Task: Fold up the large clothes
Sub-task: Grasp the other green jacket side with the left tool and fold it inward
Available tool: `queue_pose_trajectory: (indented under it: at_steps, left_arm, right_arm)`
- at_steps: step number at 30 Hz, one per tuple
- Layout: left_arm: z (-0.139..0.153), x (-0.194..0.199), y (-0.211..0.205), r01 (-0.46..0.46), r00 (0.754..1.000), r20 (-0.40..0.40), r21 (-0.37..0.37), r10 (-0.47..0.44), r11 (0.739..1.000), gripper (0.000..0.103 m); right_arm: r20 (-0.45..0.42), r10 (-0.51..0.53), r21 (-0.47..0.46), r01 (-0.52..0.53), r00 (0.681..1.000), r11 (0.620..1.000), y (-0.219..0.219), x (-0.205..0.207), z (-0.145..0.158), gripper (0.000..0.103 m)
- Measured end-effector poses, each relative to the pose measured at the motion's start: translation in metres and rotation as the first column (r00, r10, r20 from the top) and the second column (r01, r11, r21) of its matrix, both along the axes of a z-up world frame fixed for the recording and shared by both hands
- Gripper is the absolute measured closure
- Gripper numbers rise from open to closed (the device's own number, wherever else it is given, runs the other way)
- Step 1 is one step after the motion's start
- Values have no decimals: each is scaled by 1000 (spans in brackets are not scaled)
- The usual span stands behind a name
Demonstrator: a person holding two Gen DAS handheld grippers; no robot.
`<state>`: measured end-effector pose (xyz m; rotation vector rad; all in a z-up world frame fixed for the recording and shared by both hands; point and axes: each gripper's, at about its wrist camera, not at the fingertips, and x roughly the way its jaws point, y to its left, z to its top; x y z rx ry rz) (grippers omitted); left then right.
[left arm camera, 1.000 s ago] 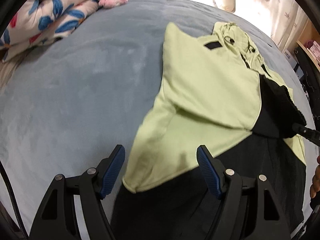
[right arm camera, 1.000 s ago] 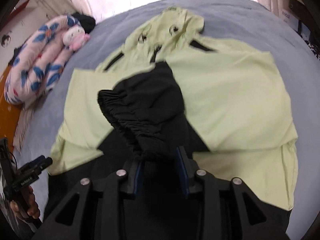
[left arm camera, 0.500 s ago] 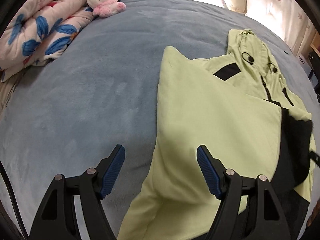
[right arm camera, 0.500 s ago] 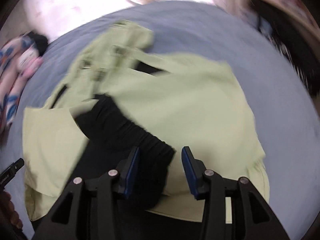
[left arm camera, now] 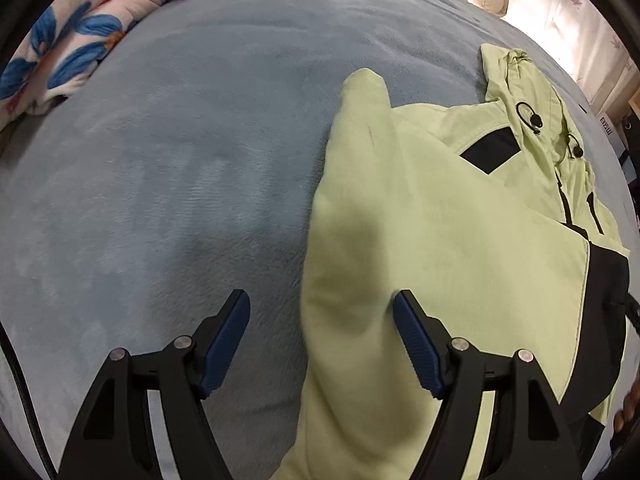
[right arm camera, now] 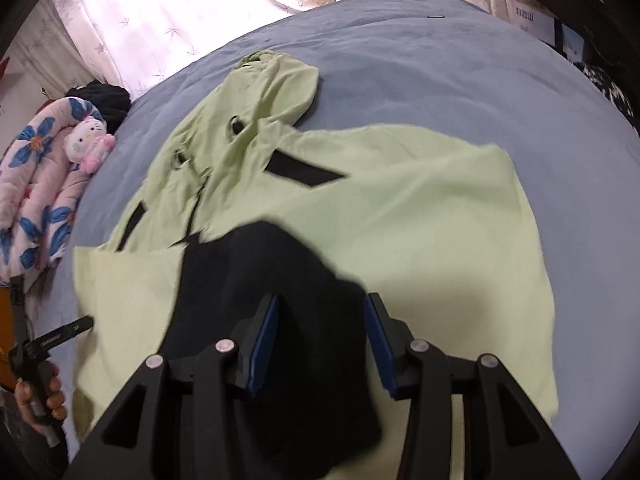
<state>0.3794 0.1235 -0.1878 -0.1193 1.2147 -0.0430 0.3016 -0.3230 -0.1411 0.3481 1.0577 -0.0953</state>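
Note:
A pale green hooded jacket [left arm camera: 440, 240] with black panels lies front up on the bed, hood [right arm camera: 272, 80] at the far end. Both sleeves are folded in over the body. My left gripper [left arm camera: 320, 312] hovers over the jacket's left folded edge. Its jaws stand wide, are closing a little, and pinch nothing. My right gripper [right arm camera: 322, 312] is over the jacket's [right arm camera: 420, 208] middle. The black sleeve end [right arm camera: 280, 264] lies loose between and under its parted jaws, and the pads do not press on it. A hand [right arm camera: 52, 396] holds the left gripper's handle at the lower left.
The bed has a blue-grey plush cover [left arm camera: 180, 160]. A rolled floral quilt [right arm camera: 36, 200] and a pink and white plush toy [right arm camera: 90, 144] lie at its far left. Light curtains [right arm camera: 180, 12] hang behind, and shelves [right arm camera: 560, 28] stand at the right.
My right gripper opened and let go of the black sleeve end, which now rests across the jacket. My left gripper travelled from the jacket's lower corner up along its left edge.

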Motion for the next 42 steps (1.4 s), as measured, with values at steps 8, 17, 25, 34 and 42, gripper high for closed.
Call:
queue_pose_trajectory:
  at_steps: [8,17,25,34,42]
  left_arm:
    - [9,8,4,15,1000,26,-9,-15,1000,98]
    - [12,7,39,13,999,39,-11,-12,1000,100]
    - [31,11,41,6,997,80,-147,6,989,37]
    - [8,41,4,43,999,24,-11,-42,999,43]
    - [26,33,-12,79,980,166,158,-105,984,101]
  right_arm:
    - [-8,-5,-8,5,1000,1000,-8,13,-28,54]
    - [12,22,25,-22,1000,999,-19,-1,-29,53]
    - [9,78,-48,-77,997,996,2,3,-32,50]
    - [2,126,-96,-125,992,987,11,0,-33,60]
    - [63,194,-322,-164,979,932,50,-8,-2,72]
